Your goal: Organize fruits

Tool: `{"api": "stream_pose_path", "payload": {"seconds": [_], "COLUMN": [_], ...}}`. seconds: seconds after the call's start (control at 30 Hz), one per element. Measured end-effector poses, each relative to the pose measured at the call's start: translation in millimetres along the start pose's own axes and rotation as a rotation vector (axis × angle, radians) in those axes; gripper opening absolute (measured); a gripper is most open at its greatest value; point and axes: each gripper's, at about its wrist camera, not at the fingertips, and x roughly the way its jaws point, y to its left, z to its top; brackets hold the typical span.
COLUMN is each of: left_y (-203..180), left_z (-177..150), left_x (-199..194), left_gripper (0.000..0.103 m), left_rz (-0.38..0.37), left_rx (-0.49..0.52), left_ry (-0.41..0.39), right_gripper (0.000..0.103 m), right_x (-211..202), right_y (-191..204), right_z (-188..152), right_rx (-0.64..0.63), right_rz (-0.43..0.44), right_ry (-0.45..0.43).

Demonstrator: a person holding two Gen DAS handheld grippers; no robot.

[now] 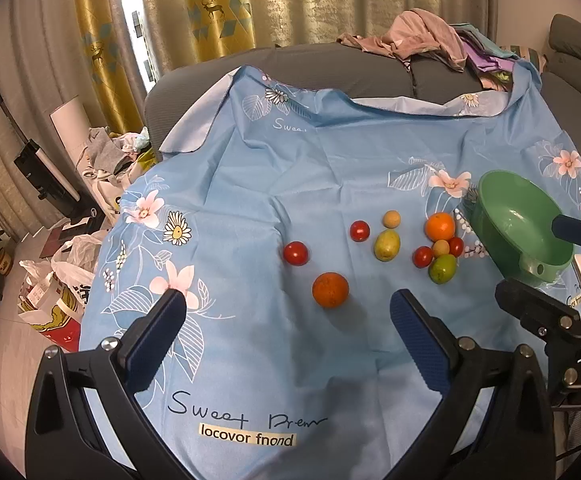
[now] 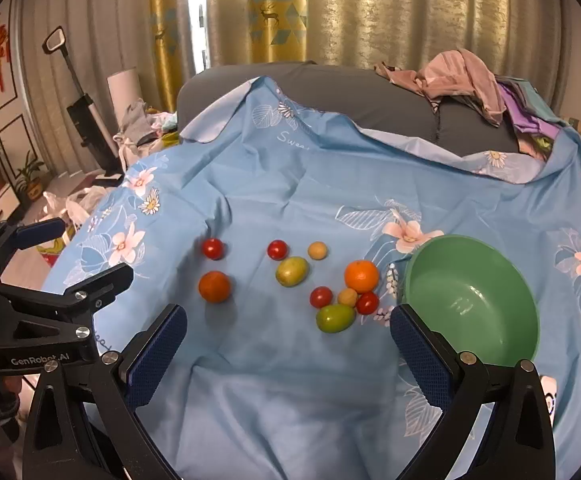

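Note:
Several small fruits lie loose on a blue flowered cloth [image 1: 250, 184] [image 2: 274, 392]: a dark orange fruit [image 1: 330, 289] [image 2: 214, 287], a bright orange [image 1: 440, 226] [image 2: 361, 276], red tomatoes [image 1: 295, 253] [image 2: 213, 248], green fruits [image 1: 386, 244] [image 2: 335, 318] and small tan ones [image 1: 392, 219]. An empty green bowl [image 1: 522, 224] [image 2: 470, 300] stands at the right. My left gripper [image 1: 288, 312] is open and empty, hovering just short of the dark orange fruit. My right gripper [image 2: 288, 324] is open and empty, near the fruit cluster, its right finger beside the bowl.
A grey sofa [image 2: 370, 96] with a pile of clothes [image 2: 470, 76] lies behind the cloth. Bags and boxes [image 1: 58, 280] clutter the floor at the left. The right gripper shows at the right edge of the left wrist view [image 1: 550, 312].

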Motion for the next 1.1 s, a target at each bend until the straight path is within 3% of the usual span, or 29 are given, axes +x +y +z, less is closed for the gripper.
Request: {"api": "stream_pose_path", "payload": {"seconds": [0.57, 0.9, 1.1], "left_y": [1.2, 20.6, 33.6], "left_z": [-3.7, -31.6, -58.7], "left_x": [6.5, 38.1, 62.8], "left_gripper": [0.102, 0.102, 0.102], "left_rz": [-0.029, -0.191, -0.260], "left_rx": [-0.018, -0.093, -0.147], "left_ry": [0.012, 0.092, 0.159], "right_gripper": [0.102, 0.102, 0.099], "right_x": [4.9, 25.5, 47.9], "right_y": [1.9, -10.4, -27.6], "right_z": [-1.6, -24.7, -51.6], "right_rx": [0.003, 0.038, 0.123], "right_rz": [0.005, 0.053, 0.152], "right_ry": [0.018, 0.078, 0.136]}}
